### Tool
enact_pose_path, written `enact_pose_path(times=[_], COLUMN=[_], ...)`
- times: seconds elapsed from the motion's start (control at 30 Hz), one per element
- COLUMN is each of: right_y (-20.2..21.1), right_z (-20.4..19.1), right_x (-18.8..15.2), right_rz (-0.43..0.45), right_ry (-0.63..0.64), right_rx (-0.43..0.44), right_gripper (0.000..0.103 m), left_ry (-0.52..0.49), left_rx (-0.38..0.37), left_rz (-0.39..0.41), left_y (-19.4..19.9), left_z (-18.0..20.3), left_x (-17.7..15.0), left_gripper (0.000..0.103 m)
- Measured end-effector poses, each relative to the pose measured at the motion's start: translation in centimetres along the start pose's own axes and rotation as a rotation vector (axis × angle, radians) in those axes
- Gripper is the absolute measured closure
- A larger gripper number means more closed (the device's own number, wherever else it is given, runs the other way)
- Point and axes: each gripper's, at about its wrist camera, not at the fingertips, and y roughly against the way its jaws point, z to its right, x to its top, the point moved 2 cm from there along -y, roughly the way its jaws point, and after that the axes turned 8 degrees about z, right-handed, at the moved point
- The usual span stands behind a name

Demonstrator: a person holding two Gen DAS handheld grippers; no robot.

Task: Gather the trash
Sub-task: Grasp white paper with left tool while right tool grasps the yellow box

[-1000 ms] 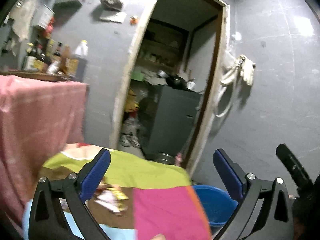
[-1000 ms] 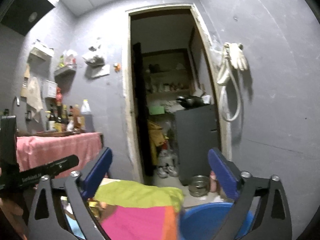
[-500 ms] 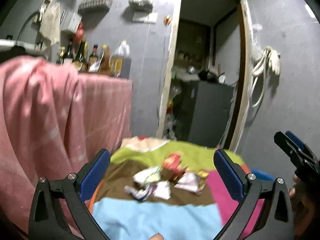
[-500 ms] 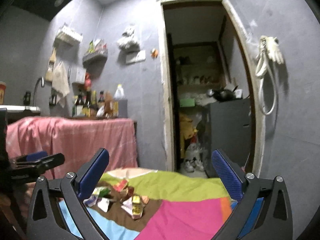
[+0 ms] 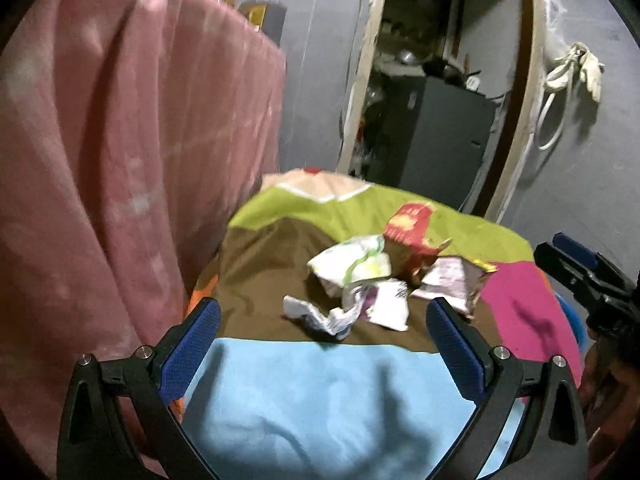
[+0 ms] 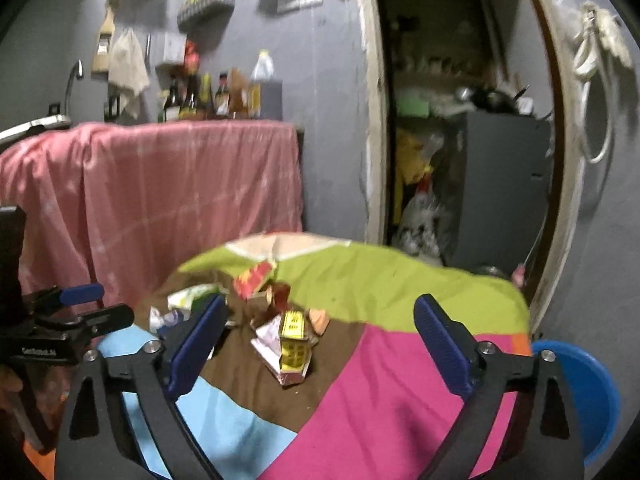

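That trash looks feather-light and crackly, thin wrappers that will crush flat and slide on cloth, so I'd pinch a raised crumpled fold instead of a flat edge. A white crumpled wrapper, a red carton scrap and a yellow packet lie heaped mid-table on the patchwork tablecloth. The left gripper and right gripper both hang with jaws wide apart, holding nothing. A blue basin sits beside the table.
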Motion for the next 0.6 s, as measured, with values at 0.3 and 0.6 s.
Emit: enact_pose_path(times=[0.3,0.6], right_y=[-5.2,-7.2], right_z=[-1.2,-1.3], right_x=[-2.1,-3.2], right_rz=[-0.191,-0.293], right_ry=[0.019,-0.013], right_rx=[0.079,0.106], right_gripper=[0.031,0.073], left_ry=[0.032,0.017], left_rx=[-0.066,-0.107], left_rz=[-0.134,-0.183], left_y=[-3.1,-3.4], left_z=[-0.7,-0.4], left_x=[-0.3,-0.2], left_gripper=[0.040,0.082])
